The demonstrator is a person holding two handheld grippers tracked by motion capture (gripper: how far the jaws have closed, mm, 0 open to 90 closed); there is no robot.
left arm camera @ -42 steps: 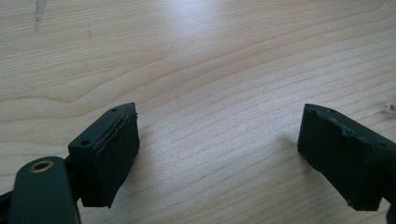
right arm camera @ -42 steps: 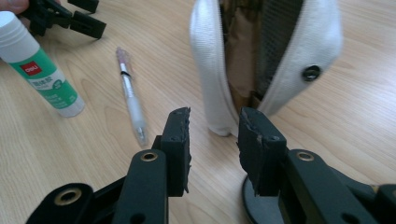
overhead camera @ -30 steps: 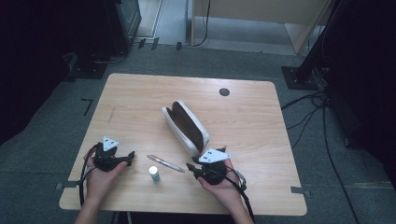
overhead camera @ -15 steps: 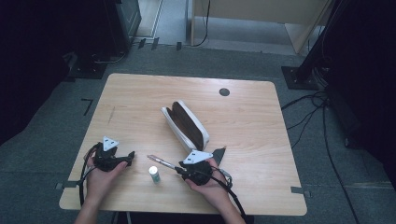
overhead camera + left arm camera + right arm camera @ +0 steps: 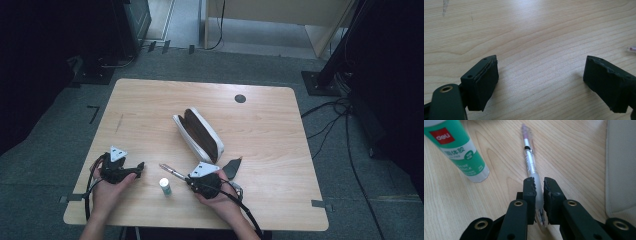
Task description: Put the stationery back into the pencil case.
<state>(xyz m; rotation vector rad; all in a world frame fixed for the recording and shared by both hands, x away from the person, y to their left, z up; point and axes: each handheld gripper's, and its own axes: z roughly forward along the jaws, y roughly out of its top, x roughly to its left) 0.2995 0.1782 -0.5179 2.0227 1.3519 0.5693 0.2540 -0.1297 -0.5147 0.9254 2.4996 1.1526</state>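
Reaching low and leftward, the right hand-held gripper (image 5: 539, 185) clamps the pen (image 5: 530, 162), seemingly lying flat.

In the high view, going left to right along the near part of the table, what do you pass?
Left gripper → glue stick → right gripper, jaws closed on the pen → small dark object beside the open case.

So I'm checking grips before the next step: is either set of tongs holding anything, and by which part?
The right tongs pinch the pen near one end. The left tongs are open, holding nothing.
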